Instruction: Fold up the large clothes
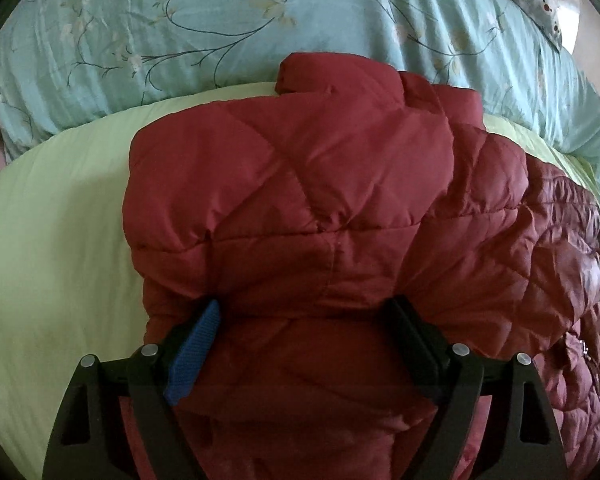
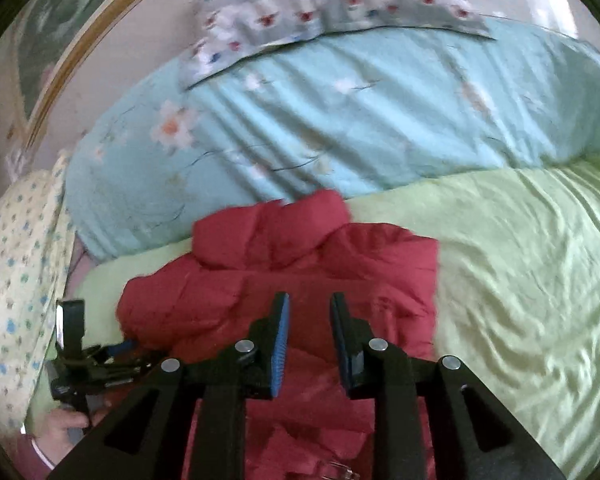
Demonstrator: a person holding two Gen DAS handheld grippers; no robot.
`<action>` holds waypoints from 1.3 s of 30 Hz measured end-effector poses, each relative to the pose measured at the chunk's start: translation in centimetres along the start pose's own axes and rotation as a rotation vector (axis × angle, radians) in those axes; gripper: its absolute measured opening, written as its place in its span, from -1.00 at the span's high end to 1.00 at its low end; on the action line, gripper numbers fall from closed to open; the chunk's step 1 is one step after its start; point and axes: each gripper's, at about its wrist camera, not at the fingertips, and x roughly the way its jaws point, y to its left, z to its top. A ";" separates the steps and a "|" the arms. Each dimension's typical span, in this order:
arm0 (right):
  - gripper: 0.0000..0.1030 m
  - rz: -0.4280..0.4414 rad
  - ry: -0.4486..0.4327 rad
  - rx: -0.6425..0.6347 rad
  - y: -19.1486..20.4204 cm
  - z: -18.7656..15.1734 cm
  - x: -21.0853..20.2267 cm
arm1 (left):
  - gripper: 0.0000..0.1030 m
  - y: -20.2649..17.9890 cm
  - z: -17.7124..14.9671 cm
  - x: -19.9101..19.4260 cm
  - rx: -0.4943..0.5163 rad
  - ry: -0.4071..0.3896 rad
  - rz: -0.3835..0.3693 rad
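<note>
Red quilted jacket (image 1: 300, 200) lies bunched mid-frame on pale green sheet (image 1: 60, 220), blue floral duvet (image 1: 180, 32) behind. Left gripper (image 1: 304, 312) spread wide astride a jacket fold, prob. not pinching. Right gripper (image 2: 310, 304) slightly parted above jacket, gripping nothing.

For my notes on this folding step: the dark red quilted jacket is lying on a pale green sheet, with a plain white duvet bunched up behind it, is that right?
Not quite. The jacket does lie on the pale green sheet, but the duvet behind it is light blue with a flower print, not plain white. The left wrist view shows it clearly.
</note>
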 end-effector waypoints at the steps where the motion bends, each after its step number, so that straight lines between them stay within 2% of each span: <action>1: 0.51 0.006 0.038 -0.013 0.2 0.2 0.8 | -0.69 0.1 -0.1 0.0 0.000 -0.001 0.000; 4: 0.51 -0.012 0.184 -0.009 -0.2 -0.6 4.9 | -0.70 0.2 -0.5 -0.3 0.000 -0.002 0.007; 5: 0.57 -0.034 0.235 -0.001 -0.8 -1.0 6.4 | -0.70 0.3 -0.6 -0.5 -0.001 -0.003 0.010; 7: 0.62 -0.049 0.282 0.012 -2.0 -1.9 8.5 | -0.65 0.3 -0.7 -1.4 -0.005 -0.008 0.008; 9: 0.62 -0.050 0.309 0.012 -2.6 -2.7 9.8 | -0.51 0.1 -0.7 -3.3 -0.012 -0.044 -0.021; 12: 0.58 -0.047 0.307 -0.002 -2.7 -3.3 10.5 | -0.50 -0.6 0.2 -5.8 -0.006 -0.120 -0.078; 15: 0.56 -0.066 0.316 -0.048 -1.9 -3.4 10.6 | -0.50 -1.7 1.8 -6.5 0.009 -0.164 -0.079; 17: 0.56 -0.068 0.312 -0.056 -1.9 -3.8 10.6 | -0.50 -2.0 2.6 -5.2 0.010 -0.138 -0.049; 19: 0.56 -0.058 0.318 -0.057 -2.0 -4.0 10.8 | -0.51 -1.6 2.9 -1.9 -0.002 -0.061 -0.015; 21: 0.56 -0.047 0.314 -0.074 -2.1 -4.2 10.8 | -0.59 -0.9 2.6 0.7 -0.018 -0.011 0.026; 22: 0.55 -0.040 0.309 -0.084 -2.1 -4.3 11.0 | -0.67 -0.4 2.2 1.5 -0.030 -0.001 0.021; 25: 0.55 -0.015 0.293 -0.084 -2.3 -4.7 11.1 | -0.70 0.5 1.4 2.3 -0.060 -0.010 -0.009; 39: 0.55 0.024 0.266 -0.069 -3.0 -5.2 11.2 | -0.73 -0.2 0.7 2.1 -0.026 -0.027 0.041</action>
